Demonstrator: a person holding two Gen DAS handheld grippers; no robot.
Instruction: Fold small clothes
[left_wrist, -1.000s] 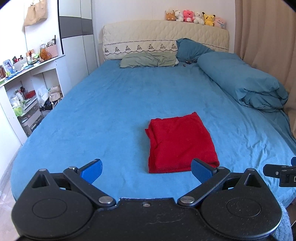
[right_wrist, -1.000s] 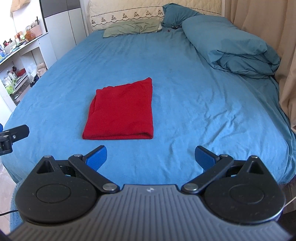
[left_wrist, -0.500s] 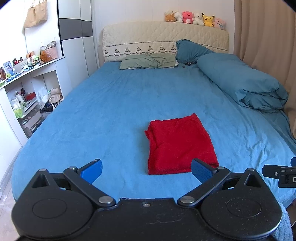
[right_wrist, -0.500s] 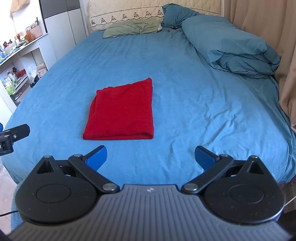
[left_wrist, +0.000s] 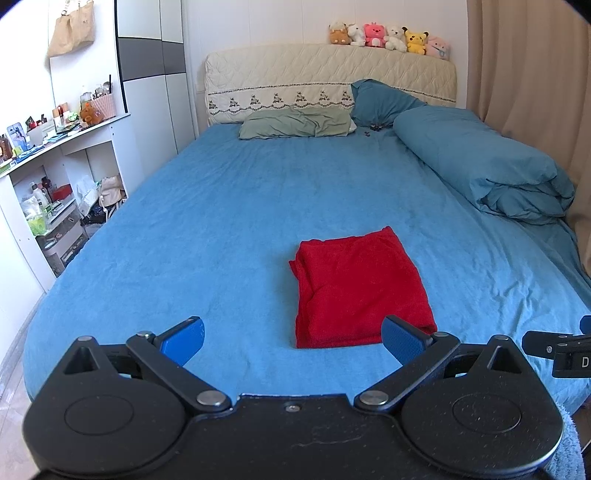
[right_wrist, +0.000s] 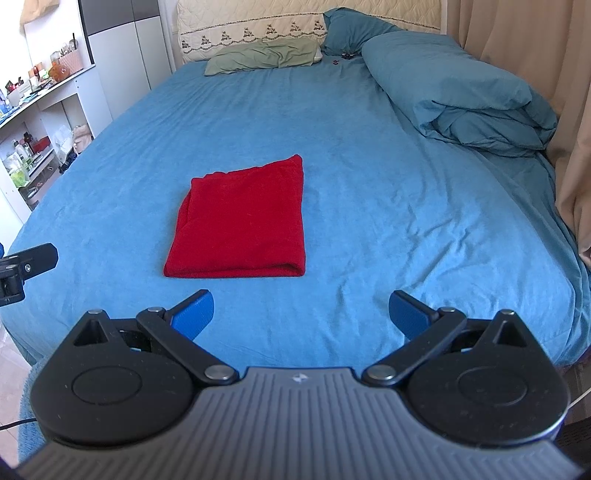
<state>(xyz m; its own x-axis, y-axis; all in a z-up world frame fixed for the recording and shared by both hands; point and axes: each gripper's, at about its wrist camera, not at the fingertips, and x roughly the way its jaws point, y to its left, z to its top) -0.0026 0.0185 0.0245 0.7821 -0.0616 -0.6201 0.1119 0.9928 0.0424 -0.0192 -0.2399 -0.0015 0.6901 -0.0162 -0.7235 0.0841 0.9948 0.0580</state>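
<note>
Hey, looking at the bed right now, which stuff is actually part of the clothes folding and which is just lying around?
Part of the job:
red garment
left gripper
right gripper

Just lying about:
green pillow
blue duvet
plush toys
shelf clutter

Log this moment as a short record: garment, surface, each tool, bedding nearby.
garment: red cloth, folded into a flat rectangle, lying free
surface: blue bed sheet
left tool: open, empty, short of the cloth's near edge
right tool: open, empty, short of the cloth
bedding: rolled blue duvet on the bed's right side; green pillow at the headboard
</note>
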